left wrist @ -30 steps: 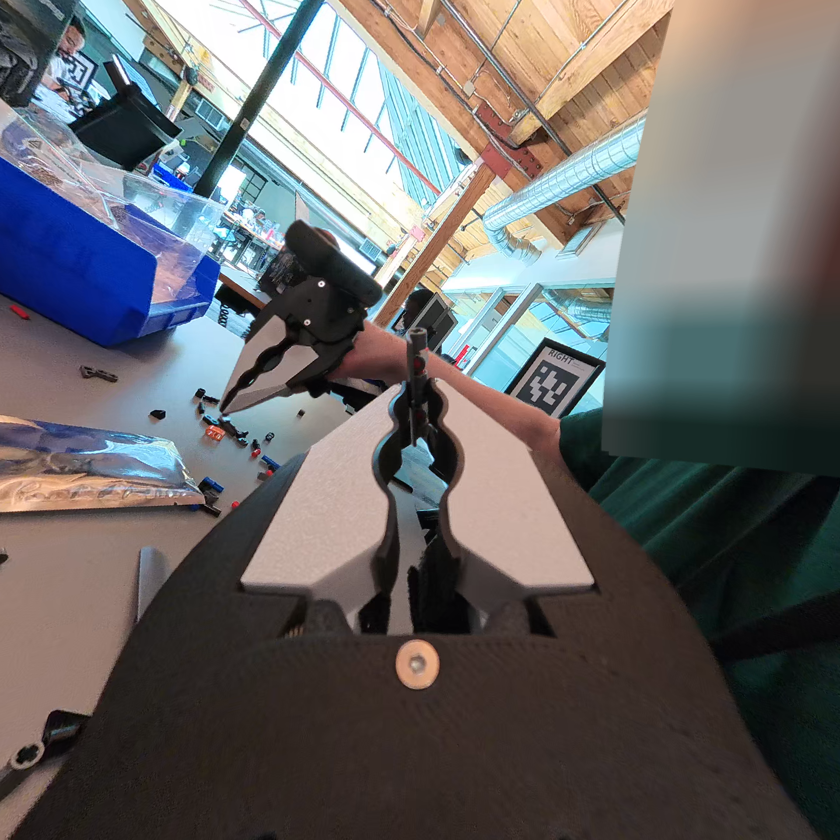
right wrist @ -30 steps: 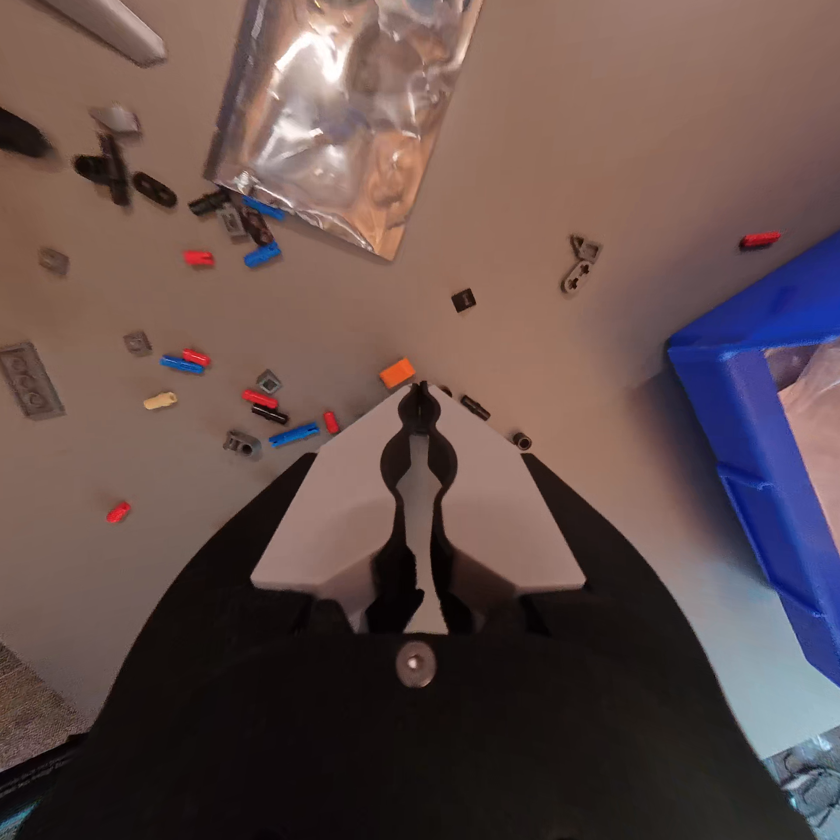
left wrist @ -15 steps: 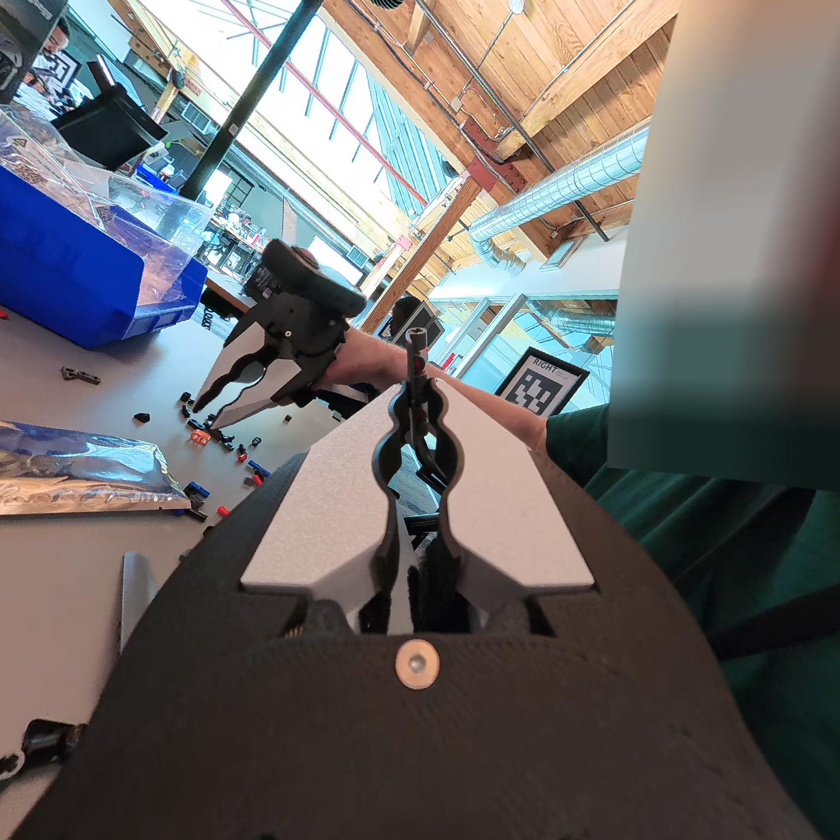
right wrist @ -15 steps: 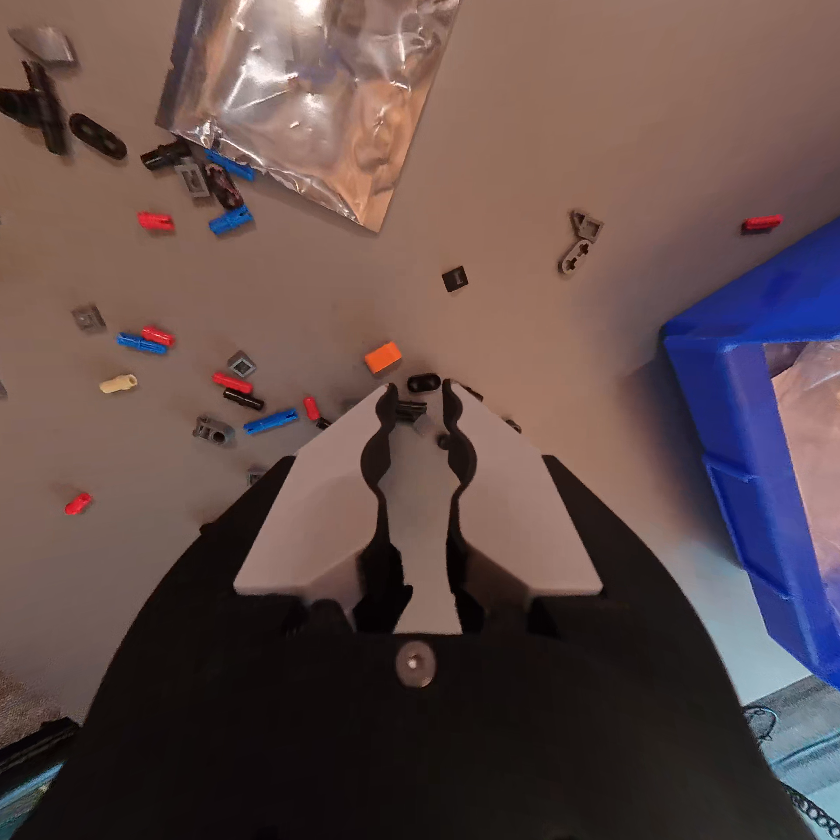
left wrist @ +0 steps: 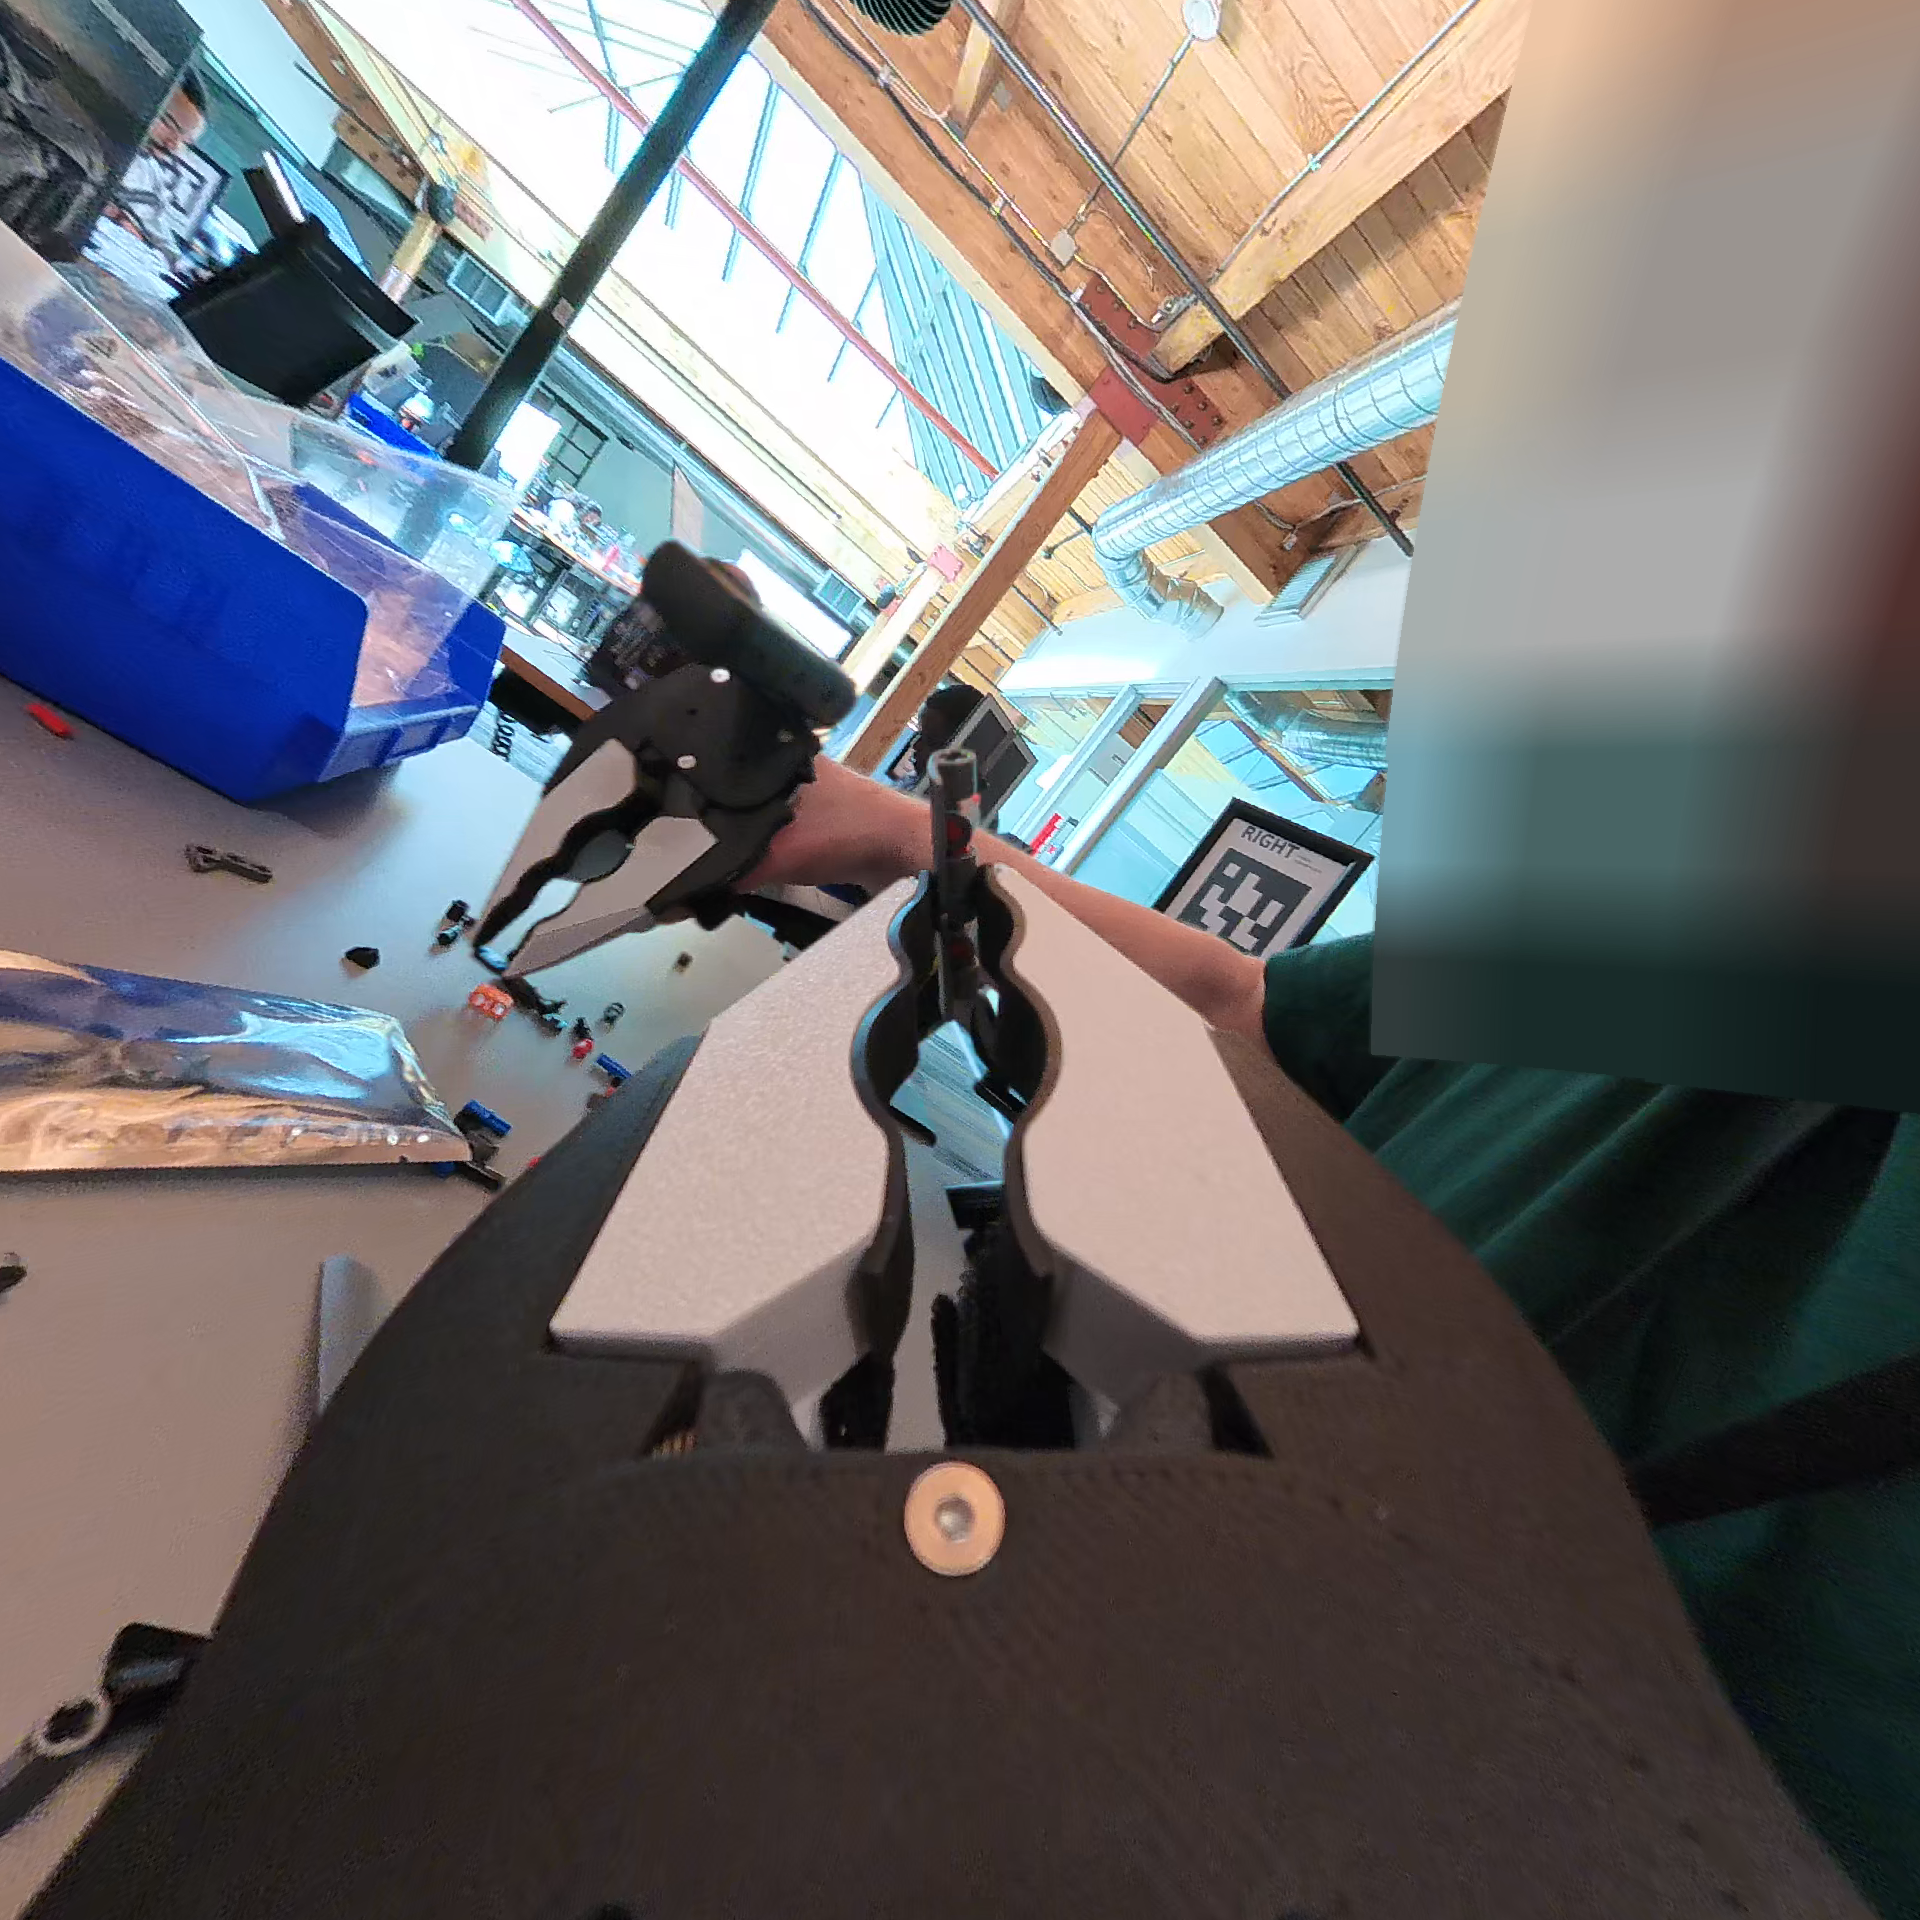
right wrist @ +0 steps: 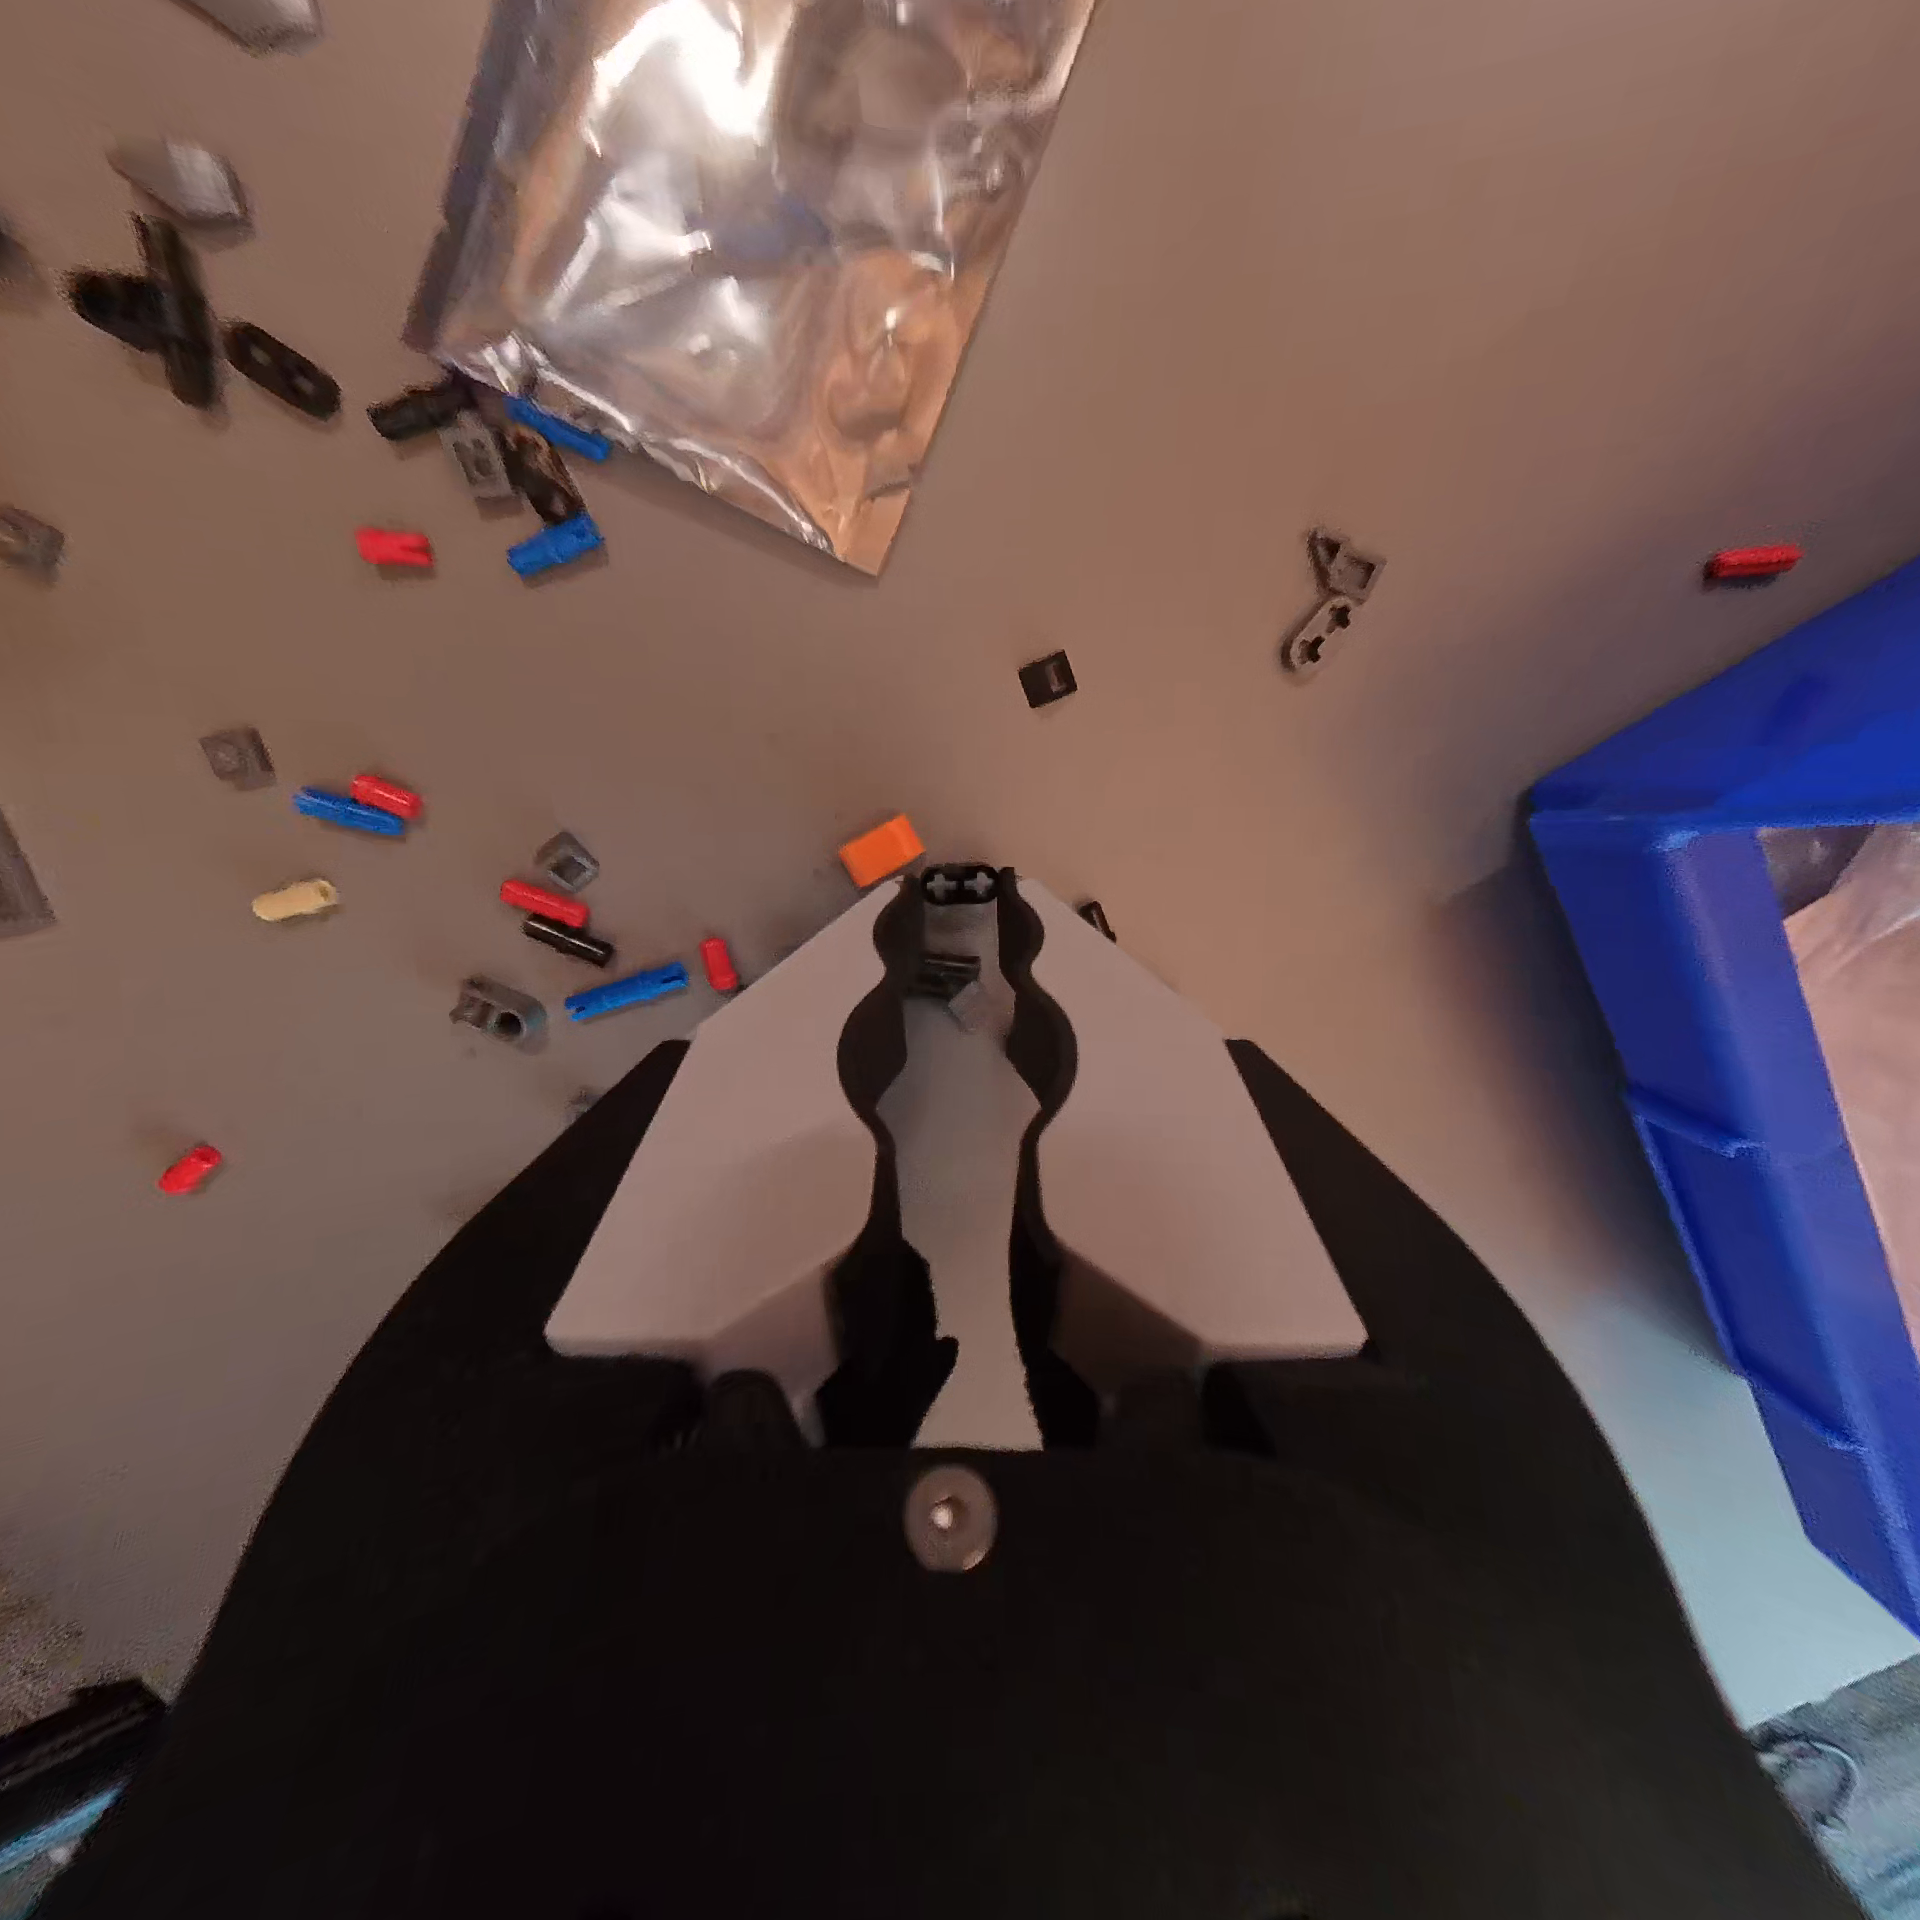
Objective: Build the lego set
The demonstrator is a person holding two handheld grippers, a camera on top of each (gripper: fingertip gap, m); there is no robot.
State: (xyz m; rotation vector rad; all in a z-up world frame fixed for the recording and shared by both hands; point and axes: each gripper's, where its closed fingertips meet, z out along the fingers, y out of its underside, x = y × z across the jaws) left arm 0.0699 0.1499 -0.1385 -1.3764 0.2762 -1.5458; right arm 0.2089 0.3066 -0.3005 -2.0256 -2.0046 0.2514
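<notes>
Right claw was closed and empty a second ago, opened wide half a second ago over the loose parts, and has now narrowed onto a small black two-hole link. The link sits between the fingertips, end-on to the camera, right at the desk surface. It looks pinched, but whether it has lifted off the desk cannot be told. In the left wrist view the right claw shows with its tips down on the desk among the scattered pieces, just beside the orange brick.

Left claw is unchanged across the frames: clamped on a thin black rod assembly with red bits, held upright in the air above the desk, well apart from the loose parts.

Other things seem to lie where they were: the orange brick just left of the link, red and blue pins to the left, a grey connector further off, the foil bag at the far side, the blue bin on the right.

Meaning for the task: a new part looks picked, so the next step is likely carrying the link to the rod assembly and mating it. The build looks early, with most pieces loose. Risk: the link is tiny and gripped at the very tips, so it may twist or pop out.
</notes>
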